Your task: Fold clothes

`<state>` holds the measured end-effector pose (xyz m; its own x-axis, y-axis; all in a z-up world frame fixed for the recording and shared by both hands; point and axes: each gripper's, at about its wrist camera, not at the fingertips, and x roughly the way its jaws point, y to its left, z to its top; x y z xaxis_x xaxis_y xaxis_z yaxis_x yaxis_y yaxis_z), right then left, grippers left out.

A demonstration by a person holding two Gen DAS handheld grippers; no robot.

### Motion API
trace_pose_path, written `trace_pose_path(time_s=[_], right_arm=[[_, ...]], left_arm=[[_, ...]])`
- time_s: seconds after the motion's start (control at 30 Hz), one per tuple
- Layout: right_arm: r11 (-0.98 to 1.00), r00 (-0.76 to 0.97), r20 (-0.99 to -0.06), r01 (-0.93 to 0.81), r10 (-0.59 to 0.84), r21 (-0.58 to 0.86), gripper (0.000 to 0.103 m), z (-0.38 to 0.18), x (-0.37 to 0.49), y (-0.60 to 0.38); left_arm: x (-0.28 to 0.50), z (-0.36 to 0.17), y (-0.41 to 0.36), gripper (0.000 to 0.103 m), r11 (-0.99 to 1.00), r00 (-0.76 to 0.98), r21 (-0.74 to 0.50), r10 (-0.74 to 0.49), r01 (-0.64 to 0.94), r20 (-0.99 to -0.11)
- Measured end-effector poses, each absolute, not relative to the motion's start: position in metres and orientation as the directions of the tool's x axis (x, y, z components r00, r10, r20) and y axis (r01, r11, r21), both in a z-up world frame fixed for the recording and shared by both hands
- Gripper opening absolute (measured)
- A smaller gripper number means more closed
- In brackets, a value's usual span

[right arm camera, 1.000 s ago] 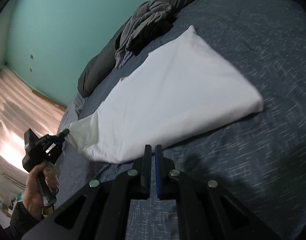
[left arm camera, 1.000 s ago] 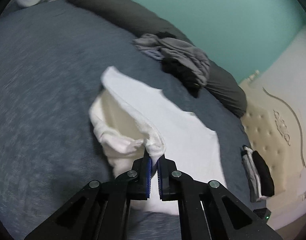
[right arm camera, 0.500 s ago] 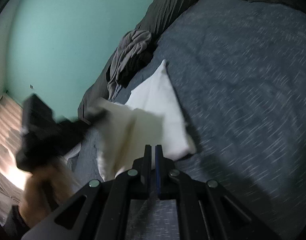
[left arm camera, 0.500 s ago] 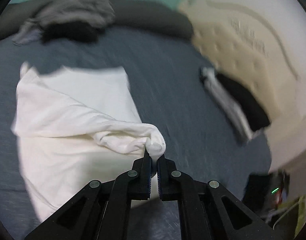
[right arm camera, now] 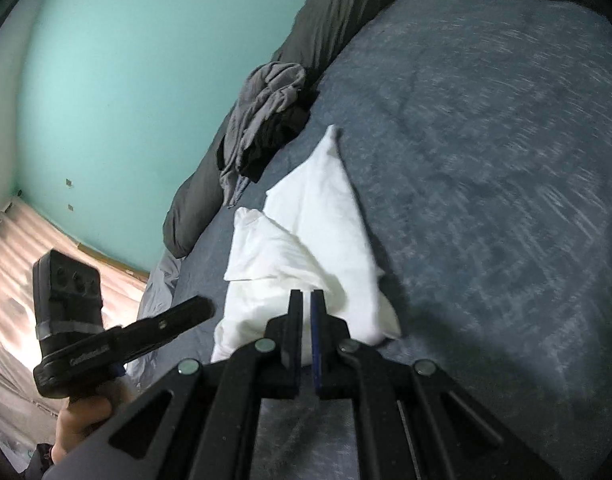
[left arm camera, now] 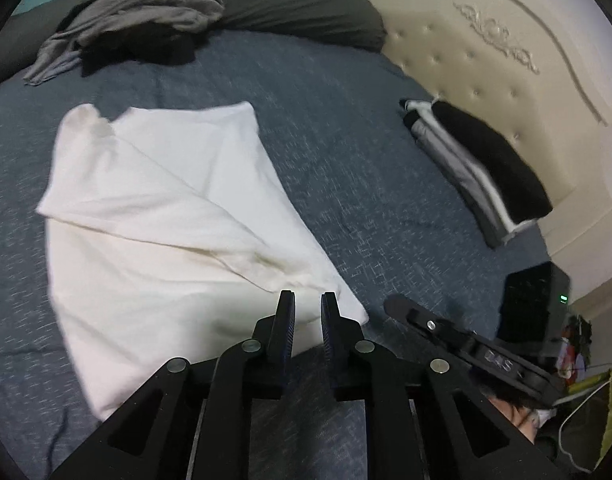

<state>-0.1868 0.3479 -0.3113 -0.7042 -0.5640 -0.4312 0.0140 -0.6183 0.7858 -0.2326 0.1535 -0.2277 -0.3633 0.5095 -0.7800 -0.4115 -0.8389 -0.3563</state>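
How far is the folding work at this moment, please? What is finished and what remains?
Done: a folded stack lies by the headboard. In hand: the white garment lies partly folded on the bed; the left gripper is open and holds nothing, the right gripper is nearly closed, empty. Left: the grey pile.

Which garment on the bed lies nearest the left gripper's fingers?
The white garment, spread just beyond the left gripper; the grey heap and black-and-grey stack lie farther off.

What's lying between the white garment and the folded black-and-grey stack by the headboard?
Nothing: only bare blue bedsheet separates the white garment from the folded stack, seen in the left wrist view.
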Motion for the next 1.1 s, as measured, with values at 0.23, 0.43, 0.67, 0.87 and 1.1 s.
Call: trace_pose_path(time_s=[0.23, 0.43, 0.67, 0.87, 1.1], right_arm=[[-0.634, -0.677, -0.456, 0.021, -0.578, 0.773, 0.028, -0.314, -0.204, 0.324], [-0.667, -0.644, -0.512, -0.003, -0.569, 0.745, 0.029, -0.323, -0.216, 0.313], [-0.674, -0.634, -0.547, -0.054, -0.547, 0.737, 0.029, -0.334, -0.222, 0.321], [-0.706, -0.61, -0.575, -0.036, -0.545, 0.708, 0.03, -0.335, -0.224, 0.313], [-0.693, -0.614, -0.534, 0.029, -0.581, 0.721, 0.006, -0.334, -0.225, 0.307]], left_arm=[[-0.236, -0.245, 0.11, 0.014, -0.871, -0.383, -0.345, 0.469, -0.348, -0.796], [-0.24, -0.271, 0.093, 0.014, -0.894, -0.375, -0.319, 0.426, -0.315, -0.824], [-0.237, -0.272, 0.076, 0.014, -0.901, -0.397, -0.31, 0.415, -0.303, -0.819], [-0.238, -0.275, 0.062, 0.014, -0.91, -0.403, -0.308, 0.401, -0.278, -0.823], [-0.238, -0.28, 0.057, 0.014, -0.913, -0.39, -0.302, 0.392, -0.274, -0.833]])
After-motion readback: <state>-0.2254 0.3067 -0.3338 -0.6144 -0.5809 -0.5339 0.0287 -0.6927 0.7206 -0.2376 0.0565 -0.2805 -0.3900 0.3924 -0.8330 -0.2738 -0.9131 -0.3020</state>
